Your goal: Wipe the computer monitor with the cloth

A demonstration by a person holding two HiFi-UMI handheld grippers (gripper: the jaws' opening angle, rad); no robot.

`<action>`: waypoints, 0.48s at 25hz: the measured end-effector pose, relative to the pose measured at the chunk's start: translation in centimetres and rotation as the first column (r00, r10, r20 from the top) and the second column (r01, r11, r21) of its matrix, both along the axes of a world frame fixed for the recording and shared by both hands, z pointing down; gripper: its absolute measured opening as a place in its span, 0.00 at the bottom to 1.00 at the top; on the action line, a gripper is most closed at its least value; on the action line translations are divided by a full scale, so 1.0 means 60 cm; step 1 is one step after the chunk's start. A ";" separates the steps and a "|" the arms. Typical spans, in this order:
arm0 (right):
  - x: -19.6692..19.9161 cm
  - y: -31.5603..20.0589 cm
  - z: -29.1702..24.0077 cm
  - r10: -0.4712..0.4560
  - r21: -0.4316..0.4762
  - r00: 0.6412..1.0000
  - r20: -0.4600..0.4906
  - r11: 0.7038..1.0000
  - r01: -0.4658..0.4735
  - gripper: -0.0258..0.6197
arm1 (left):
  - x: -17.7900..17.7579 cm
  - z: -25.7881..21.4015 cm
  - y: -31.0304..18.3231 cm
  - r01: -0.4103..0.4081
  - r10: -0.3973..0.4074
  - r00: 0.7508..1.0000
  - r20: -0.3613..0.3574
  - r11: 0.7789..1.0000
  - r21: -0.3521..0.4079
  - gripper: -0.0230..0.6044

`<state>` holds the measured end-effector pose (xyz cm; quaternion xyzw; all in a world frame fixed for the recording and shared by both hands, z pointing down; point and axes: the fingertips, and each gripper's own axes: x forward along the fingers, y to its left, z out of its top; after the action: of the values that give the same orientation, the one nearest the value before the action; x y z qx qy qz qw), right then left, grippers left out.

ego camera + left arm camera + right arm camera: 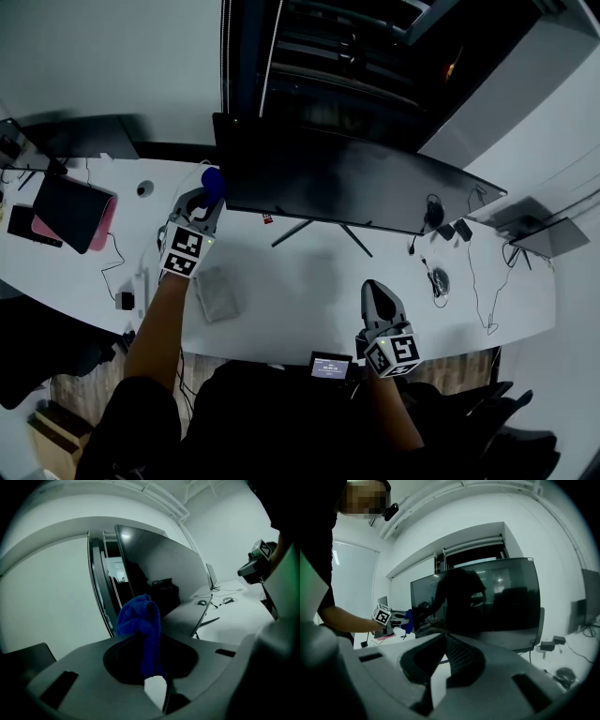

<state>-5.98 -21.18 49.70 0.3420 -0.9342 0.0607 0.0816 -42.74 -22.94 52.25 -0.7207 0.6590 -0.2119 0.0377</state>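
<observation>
A wide dark monitor (356, 183) stands on the white desk (281, 281), its screen off. My left gripper (208, 192) is shut on a bunched blue cloth (213, 180) right at the monitor's left edge. In the left gripper view the blue cloth (140, 625) rises between the jaws, close beside the monitor (159, 569). My right gripper (375, 298) hovers over the desk in front of the monitor, shut with nothing in it. In the right gripper view the monitor (487, 597) fills the middle, and the left gripper with the cloth (407, 619) shows at its left edge.
A grey folded pad (217, 292) lies on the desk near my left arm. A dark laptop (70, 211) on a pink sleeve sits at far left. Cables and small devices (441, 279) lie at the right. A small display (331, 366) stands at the front edge.
</observation>
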 end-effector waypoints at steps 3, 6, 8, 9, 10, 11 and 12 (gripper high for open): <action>0.012 0.003 0.003 0.017 -0.004 1.000 -0.010 1.000 -0.017 0.04 | 0.002 0.023 -0.001 -0.002 0.001 1.000 -0.014 1.000 -0.019 0.13; 0.020 0.006 0.005 0.029 -0.008 0.999 -0.014 1.000 -0.029 0.04 | 0.001 0.047 -0.002 -0.003 0.001 1.000 -0.031 0.999 -0.039 0.13; 0.023 0.010 0.006 0.037 -0.012 0.999 -0.014 0.999 -0.037 0.04 | 0.000 0.062 -0.003 0.000 -0.003 0.999 -0.049 0.999 -0.053 0.13; 0.025 0.011 0.007 0.041 -0.014 0.999 -0.015 0.999 -0.042 0.04 | 0.000 0.070 -0.004 0.004 -0.007 0.998 -0.063 0.998 -0.057 0.13; 0.028 0.013 0.009 0.046 -0.017 0.999 -0.015 0.999 -0.046 0.04 | 0.000 0.078 -0.004 0.008 -0.012 0.997 -0.077 0.998 -0.061 0.13; 0.030 0.014 0.012 0.049 -0.020 0.999 -0.016 0.999 -0.049 0.04 | 0.000 0.086 -0.004 0.011 -0.017 0.996 -0.089 0.998 -0.065 0.13; 0.032 0.016 0.014 0.052 -0.022 0.998 -0.018 0.998 -0.052 0.04 | -0.001 0.093 -0.004 0.013 -0.020 0.995 -0.097 0.997 -0.070 0.13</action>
<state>-4.08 -20.21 50.54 0.3657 -0.9235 0.0703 0.0921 -42.80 -23.20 57.86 -0.7257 0.6581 -0.1994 -0.0212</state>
